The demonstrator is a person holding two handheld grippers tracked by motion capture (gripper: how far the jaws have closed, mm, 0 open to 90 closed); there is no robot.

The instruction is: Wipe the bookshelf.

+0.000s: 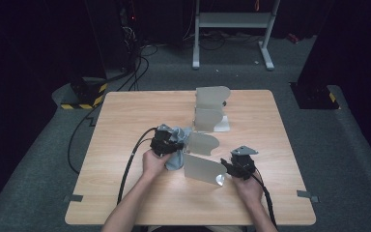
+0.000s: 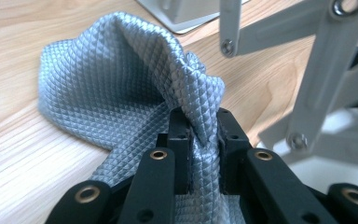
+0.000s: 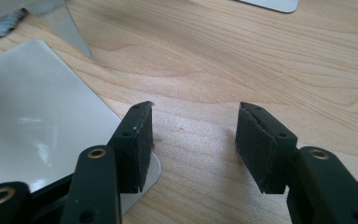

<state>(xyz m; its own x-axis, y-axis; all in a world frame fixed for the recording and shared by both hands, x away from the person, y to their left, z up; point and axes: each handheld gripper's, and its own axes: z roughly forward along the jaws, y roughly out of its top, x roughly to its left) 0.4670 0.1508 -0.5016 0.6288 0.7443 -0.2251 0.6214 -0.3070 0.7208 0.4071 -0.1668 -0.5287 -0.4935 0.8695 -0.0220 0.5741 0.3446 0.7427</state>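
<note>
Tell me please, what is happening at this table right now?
A person works at a light wooden table with a claw in each hand. The left claw is shut on a grey cloth with a diamond-pattern weave, pinching a bunched fold of it beside a silver metal rack with flat hinged panels. The right claw is open with nothing between its jaws, low over the wood at the rounded corner of the nearest shiny panel.

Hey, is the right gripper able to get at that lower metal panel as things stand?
Probably yes. The right gripper is open and empty, with the lower metal panel right beside one jaw on the bare table, nothing between them.
</note>
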